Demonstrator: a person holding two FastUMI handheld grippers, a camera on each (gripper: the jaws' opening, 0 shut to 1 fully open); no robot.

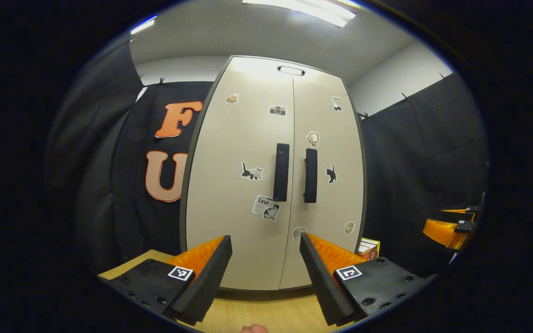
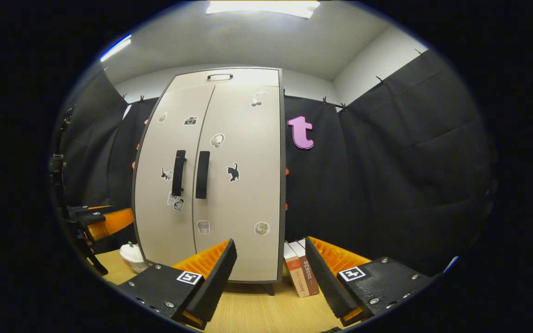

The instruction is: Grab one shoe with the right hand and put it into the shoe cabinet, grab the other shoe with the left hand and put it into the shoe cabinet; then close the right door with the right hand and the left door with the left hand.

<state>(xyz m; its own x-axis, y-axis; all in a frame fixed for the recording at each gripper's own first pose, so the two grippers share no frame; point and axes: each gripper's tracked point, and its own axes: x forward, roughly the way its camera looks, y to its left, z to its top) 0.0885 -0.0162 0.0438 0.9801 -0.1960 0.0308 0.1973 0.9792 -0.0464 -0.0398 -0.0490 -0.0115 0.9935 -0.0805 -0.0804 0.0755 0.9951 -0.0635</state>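
Observation:
The pale shoe cabinet stands upright on the wooden table with both doors shut, its two dark handles side by side at mid height. My left gripper faces it squarely, open, with nothing between its fingers. In the right gripper view the same cabinet sits left of centre, stickers on both doors. My right gripper is open and holds nothing, a short way back from the cabinet's right corner. The right gripper appears at the right edge of the left gripper view; the left gripper appears at the left edge of the right gripper view.
Books lean against the cabinet's right side, also seen as books. A white rounded object rests on the table left of the cabinet. Black cloth walls close in behind and on both sides.

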